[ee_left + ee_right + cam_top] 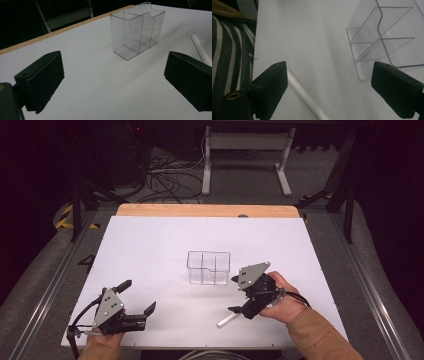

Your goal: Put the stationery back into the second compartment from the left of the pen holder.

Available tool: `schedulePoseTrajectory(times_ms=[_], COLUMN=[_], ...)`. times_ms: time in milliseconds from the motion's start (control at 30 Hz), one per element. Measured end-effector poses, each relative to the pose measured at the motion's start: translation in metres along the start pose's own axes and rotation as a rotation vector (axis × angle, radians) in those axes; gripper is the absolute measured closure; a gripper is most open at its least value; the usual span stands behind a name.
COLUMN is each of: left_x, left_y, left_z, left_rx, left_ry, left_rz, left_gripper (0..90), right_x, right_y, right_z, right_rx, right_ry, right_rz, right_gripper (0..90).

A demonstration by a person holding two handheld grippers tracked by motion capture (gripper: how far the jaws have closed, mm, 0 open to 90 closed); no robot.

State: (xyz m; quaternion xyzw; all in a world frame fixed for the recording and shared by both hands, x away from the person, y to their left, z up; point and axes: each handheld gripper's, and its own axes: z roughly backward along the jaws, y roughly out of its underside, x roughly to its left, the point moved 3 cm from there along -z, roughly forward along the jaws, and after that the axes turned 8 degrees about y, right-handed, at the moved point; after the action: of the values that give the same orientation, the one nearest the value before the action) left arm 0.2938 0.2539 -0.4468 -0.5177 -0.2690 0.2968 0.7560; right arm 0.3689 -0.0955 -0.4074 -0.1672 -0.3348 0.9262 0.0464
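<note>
A clear plastic container (208,267) with dividers stands upright in the middle of the white table top (150,245). A white stick (226,321) lies flat near the front edge. My right gripper (233,294) hangs over the stick's far end with its jaws open. In the right gripper view the stick (304,96) lies on the table between the jaws, close by the left one, and neither pad presses on it; the container (387,37) is beyond the right jaw. My left gripper (138,296) rests open at the front left, holding nothing. Its view shows the container (137,30) ahead and the stick (200,47) at right.
A wooden strip (207,210) runs along the table's far edge. Beyond it are a white metal stand (245,155) and loose cables (167,182) on the floor. A striped garment (229,55) hangs past the table's near edge in the right gripper view.
</note>
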Motion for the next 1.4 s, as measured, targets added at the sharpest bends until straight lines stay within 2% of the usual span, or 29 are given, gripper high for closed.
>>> schedulePoseTrajectory(times_ms=[600,633,700,767,800,900,1000,1133,1400], left_x=[0.000,0.000,-0.001,-0.001,-0.001,0.000,-0.001,-0.001,-0.001], left_y=[0.000,0.000,0.000,0.000,0.000,0.000,0.000,0.000,0.001], left_z=[0.000,0.000,0.000,0.000,0.000,-0.001,-0.001,-0.001,-0.001], left_rx=[0.002,0.001,0.002,0.001,0.001,0.001,0.003,0.002,0.004], left_ry=[0.003,0.002,0.002,0.002,0.002,0.003,0.004,0.004,0.006], left_rz=[0.004,0.003,0.003,0.002,0.002,0.003,0.004,0.006,0.004], left_gripper=[3.5,3.6,3.6,3.6,3.5,3.6,3.6,3.6,3.6], right_x=[0.006,0.006,0.008,0.008,0.009,0.009,0.011,0.010,0.009], right_y=[0.018,0.019,0.021,0.022,0.023,0.025,0.027,0.030,0.035], right_z=[-0.024,-0.026,-0.027,-0.030,-0.030,-0.032,-0.034,-0.038,-0.044], right_rx=[0.166,0.174,0.205,0.202,0.216,0.232,0.261,0.287,0.325], right_ry=[-0.069,-0.076,-0.085,-0.090,-0.097,-0.104,-0.131,-0.159,-0.161], right_rz=[0.062,0.080,0.069,0.087,0.081,0.090,0.083,0.092,0.115], right_gripper=[22.0,22.7,24.2,25.7,26.4,32.4,38.7,41.4,51.9])
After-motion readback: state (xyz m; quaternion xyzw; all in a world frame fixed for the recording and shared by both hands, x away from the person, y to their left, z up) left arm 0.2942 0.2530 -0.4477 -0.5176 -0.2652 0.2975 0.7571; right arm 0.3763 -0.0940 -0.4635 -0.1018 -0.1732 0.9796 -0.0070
